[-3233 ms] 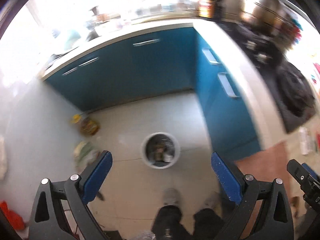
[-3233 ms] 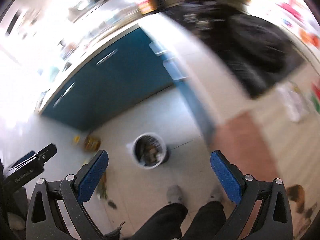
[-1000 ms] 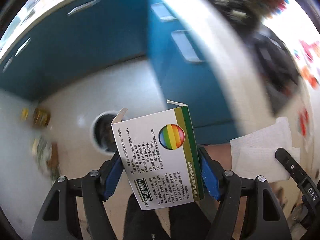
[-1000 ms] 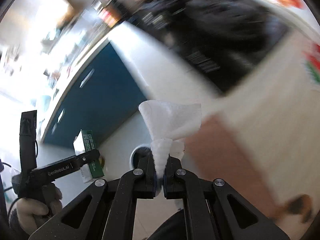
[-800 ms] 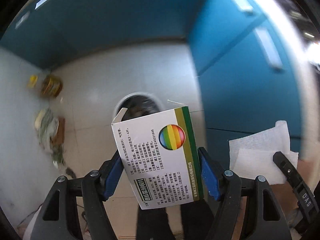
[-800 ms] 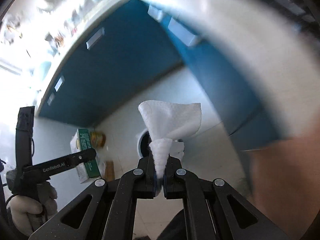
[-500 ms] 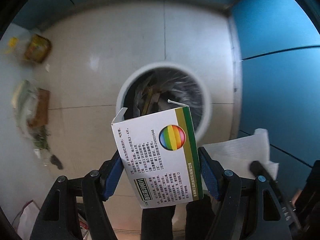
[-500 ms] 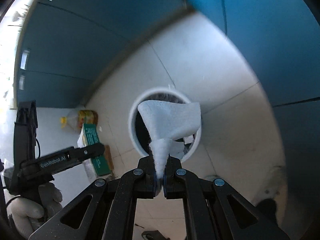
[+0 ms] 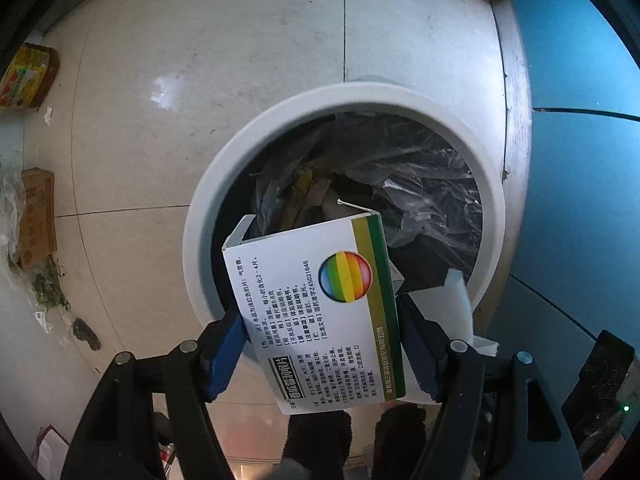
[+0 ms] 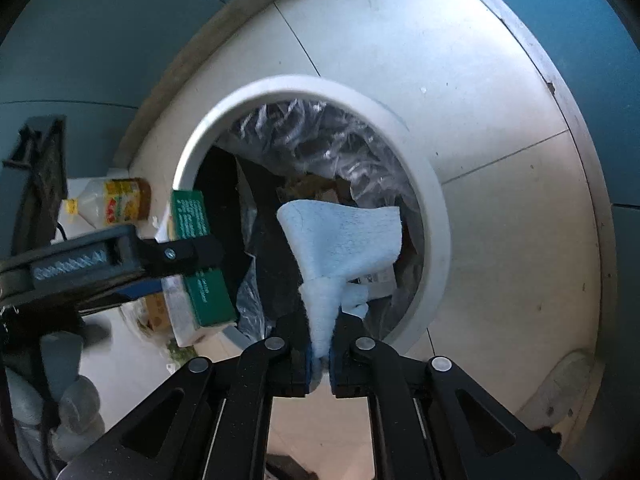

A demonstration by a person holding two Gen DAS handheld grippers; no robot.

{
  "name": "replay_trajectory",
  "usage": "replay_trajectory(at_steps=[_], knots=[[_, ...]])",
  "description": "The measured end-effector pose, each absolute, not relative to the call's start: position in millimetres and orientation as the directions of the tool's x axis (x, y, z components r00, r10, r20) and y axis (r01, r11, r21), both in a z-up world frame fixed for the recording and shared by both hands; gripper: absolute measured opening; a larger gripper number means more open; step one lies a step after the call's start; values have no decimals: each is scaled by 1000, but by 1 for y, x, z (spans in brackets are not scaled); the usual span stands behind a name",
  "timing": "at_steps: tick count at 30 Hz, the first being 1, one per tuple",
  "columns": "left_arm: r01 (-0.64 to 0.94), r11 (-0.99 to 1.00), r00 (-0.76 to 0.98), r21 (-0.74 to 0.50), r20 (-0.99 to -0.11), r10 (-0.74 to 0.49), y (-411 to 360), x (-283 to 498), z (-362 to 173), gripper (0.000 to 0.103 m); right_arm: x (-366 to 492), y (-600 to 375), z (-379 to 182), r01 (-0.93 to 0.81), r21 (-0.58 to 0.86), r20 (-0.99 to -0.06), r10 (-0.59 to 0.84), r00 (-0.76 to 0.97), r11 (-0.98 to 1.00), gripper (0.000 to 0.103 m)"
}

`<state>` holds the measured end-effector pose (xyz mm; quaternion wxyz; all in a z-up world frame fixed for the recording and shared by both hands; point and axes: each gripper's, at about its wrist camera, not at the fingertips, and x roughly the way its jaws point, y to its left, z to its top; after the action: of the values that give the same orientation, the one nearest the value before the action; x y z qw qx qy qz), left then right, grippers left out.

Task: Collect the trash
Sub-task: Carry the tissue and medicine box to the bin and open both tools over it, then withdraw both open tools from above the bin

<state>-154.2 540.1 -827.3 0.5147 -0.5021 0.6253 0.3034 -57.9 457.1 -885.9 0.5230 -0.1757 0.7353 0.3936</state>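
Note:
My left gripper (image 9: pixel 320 344) is shut on a white and green medicine box (image 9: pixel 320 312) with a rainbow disc, held just over the near rim of a round white trash bin (image 9: pixel 208 208). The box also shows in the right wrist view (image 10: pixel 200 268), at the bin's left rim. My right gripper (image 10: pixel 320 356) is shut on a white paper tissue (image 10: pixel 344 240), held above the bin's (image 10: pixel 432 216) opening. The bin has a dark plastic liner and holds several scraps. The tissue also shows in the left wrist view (image 9: pixel 452 304).
The bin stands on a pale tiled floor (image 9: pixel 240 60) beside blue cabinet fronts (image 9: pixel 580 160). A yellow-labelled bottle (image 10: pixel 116 200) lies on the floor left of the bin, with a small cardboard box (image 9: pixel 38 212) and plant scraps (image 9: pixel 48 288) near it.
Both grippers have come down much closer to the bin, which now fills each view. Box and tissue stay gripped as before.

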Motion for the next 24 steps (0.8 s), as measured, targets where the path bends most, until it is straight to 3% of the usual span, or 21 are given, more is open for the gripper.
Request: replay_trajectory(at_steps=[2,3,4,5,6,8,16,24], knots=[[-939,324,18,-116,-956,-292,542,-154,-826,76,-57,457,-884,-679,382,-913,142,-383,627,59],[-939,319,27,-124,-956,-292,543,-156,-822,87,-56,457,-882,-685,375,-916,138,-376,624,68],[-942,312,31,-124,-958,-286,543,-159,-816,91,-54,454,-876,-689,373,-918,138,-372,622,77],[-944,311,25,-113,-961,-275,543,-162,-810,95,-52,451,-869,-691,373,-918,138,-372,619,80],[-944,314,20,-105,-965,-263,544,-165,-804,95,-52,452,-864,-699,367,-920,131,-368,614,82],[-945,317,2,-78,-972,-233,542,-171,-791,95,-53,453,-853,-717,348,-929,119,-351,603,96],[-947,321,-54,21,-994,-95,521,-195,-725,95,-65,453,-797,-799,275,-960,107,-259,535,100],[-948,298,-87,109,-992,85,488,-219,-622,95,-69,429,-687,-864,164,-985,121,-121,476,100]])
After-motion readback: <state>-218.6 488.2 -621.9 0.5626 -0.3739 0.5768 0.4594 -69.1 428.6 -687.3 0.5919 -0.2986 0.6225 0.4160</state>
